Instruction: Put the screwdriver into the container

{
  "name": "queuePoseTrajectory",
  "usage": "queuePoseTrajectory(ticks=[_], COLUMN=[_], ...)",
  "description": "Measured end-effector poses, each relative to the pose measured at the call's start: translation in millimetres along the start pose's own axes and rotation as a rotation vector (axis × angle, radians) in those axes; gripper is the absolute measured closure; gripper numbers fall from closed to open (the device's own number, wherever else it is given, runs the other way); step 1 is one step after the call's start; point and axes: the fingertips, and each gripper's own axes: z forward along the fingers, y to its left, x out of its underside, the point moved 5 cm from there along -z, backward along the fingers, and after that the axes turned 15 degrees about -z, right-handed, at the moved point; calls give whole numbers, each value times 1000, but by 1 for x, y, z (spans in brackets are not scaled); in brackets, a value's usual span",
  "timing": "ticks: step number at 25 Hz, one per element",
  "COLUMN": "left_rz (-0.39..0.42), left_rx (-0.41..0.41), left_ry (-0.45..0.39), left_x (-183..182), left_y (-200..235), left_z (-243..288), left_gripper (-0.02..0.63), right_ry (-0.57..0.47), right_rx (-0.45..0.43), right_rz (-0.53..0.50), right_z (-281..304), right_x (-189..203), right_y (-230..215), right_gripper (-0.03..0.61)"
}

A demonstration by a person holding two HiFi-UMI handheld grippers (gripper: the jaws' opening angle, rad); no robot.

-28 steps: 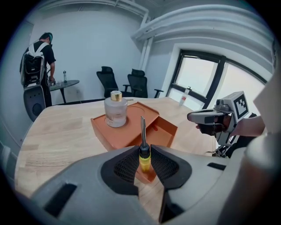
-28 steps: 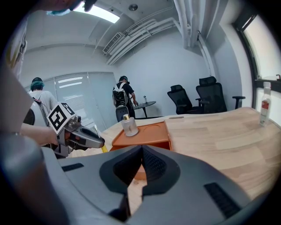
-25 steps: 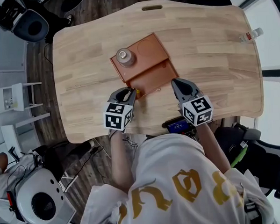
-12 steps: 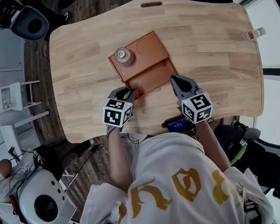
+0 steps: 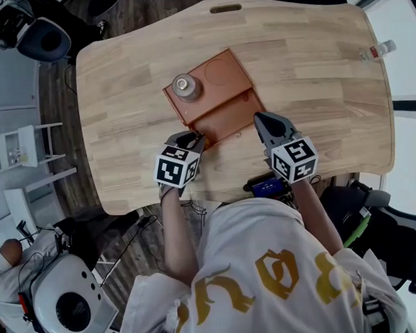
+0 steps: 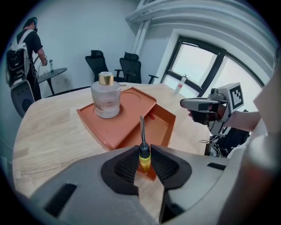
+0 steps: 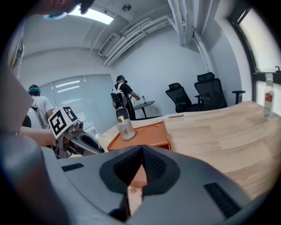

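Screwdriver, yellow handle, dark metal shaft: clamped at handle between pads of left gripper, shaft pointing 12 o'clock in left gripper view, toward orange-brown rectangular plastic container. Not in container; held at its 7 o'clock corner in head view. Right gripper: jaws pressed together, nothing between them, at container's 4 o'clock corner. Clear glass bottle with gold cap upright on container's raised 10 o'clock part. Container near centre of light wooden table. Small clear plastic bottle at table's 2 o'clock edge.
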Motion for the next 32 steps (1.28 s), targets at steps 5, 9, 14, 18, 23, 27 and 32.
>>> queuePoseTrajectory(ticks=[5, 9, 14, 18, 23, 27, 32], left_rz=[3, 16, 27, 37, 56, 75, 84], left_rx=[12, 17, 24, 26, 32, 32, 38], left_ry=[8, 10, 17, 21, 33, 45, 56], left_x=[-4, -9, -13, -13, -15, -17, -17], left_y=[-1, -2, -5, -6, -10, -12, -14], left_z=[4, 11, 17, 20, 26, 31, 35], left_gripper=[532, 532, 532, 532, 532, 532, 532], right_ry=[12, 24, 24, 18, 26, 28, 32], right_rx=[5, 12, 20, 22, 23, 21, 22], right_rz=[-4, -1, -3, -14, -14, -16, -19], right_z=[-1, -1, -2, -3, -3, -3, -3], right_x=[3, 7, 8, 6, 7, 8, 9], right_y=[-1, -4, -6, -6, -10, -9, -10], right_gripper=[569, 569, 569, 569, 569, 569, 569])
